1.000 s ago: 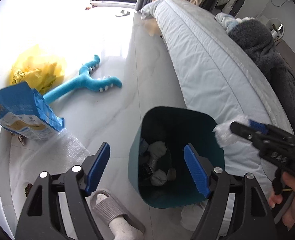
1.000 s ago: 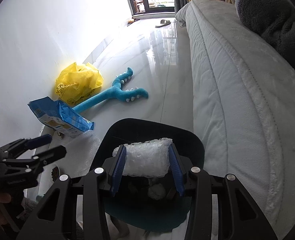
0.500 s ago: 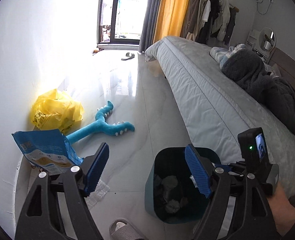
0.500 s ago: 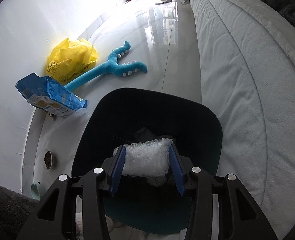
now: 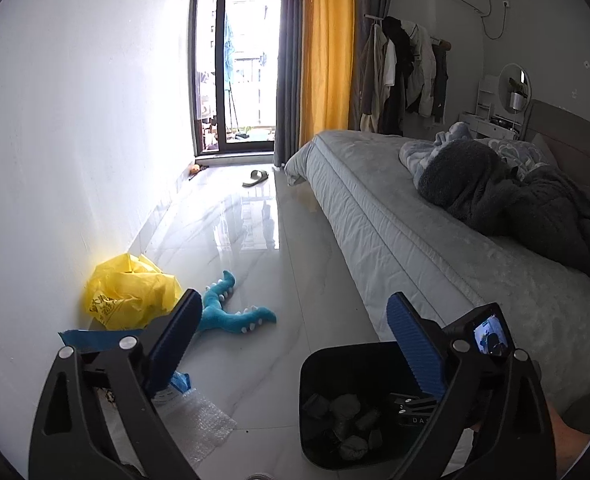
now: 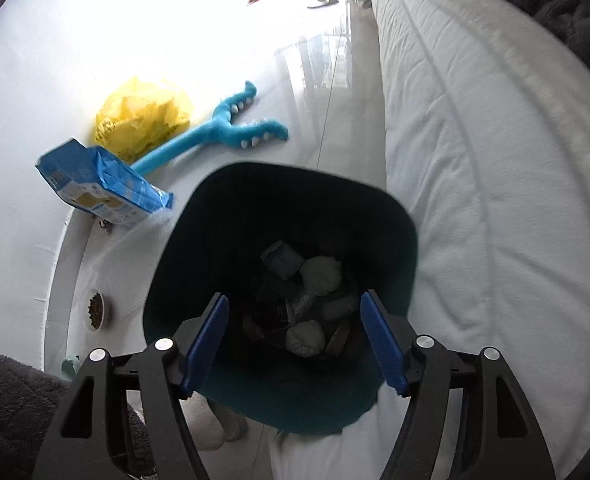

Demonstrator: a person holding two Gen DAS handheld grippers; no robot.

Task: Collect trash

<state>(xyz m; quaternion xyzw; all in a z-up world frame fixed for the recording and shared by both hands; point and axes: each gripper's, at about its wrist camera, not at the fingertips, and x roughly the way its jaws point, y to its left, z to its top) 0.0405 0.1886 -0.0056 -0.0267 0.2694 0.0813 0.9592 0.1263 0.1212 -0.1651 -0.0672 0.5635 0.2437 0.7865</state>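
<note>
A: Where is the trash bin (image 6: 283, 216) found?
B: It is seen standing on the floor (image 5: 255, 248), just beside the bed (image 6: 475, 200). Crumpled wads of trash (image 6: 319, 276) are gathered at its bottom.

A: How are the right tongs (image 6: 295, 340) placed?
B: They are pointed steeply down over the bin's mouth. Their jaws are opening, and nothing is gripped between the blue pads (image 6: 207, 340); only the bin's contents are seen through the gap.

A: And the left tongs (image 5: 295, 340)?
B: They are held at the near left of the bin, aimed across the room. The jaws are spread wide and opening further, with nothing between them.

A: What is noted around the bin?
B: To its left, a sheet of bubble wrap (image 5: 199, 424) is laid flat on the floor. Further left, a blue bag (image 6: 99, 188) is leaned against the wall, with a yellow plastic bag (image 6: 143, 116) beyond it and a teal plush toy (image 6: 223, 124) stretched out between them and the bed. A small bowl of kibble (image 6: 95, 310) is set near the wall. At the far end, a slipper (image 5: 255, 178) is left by the glass door (image 5: 235, 72).
</note>
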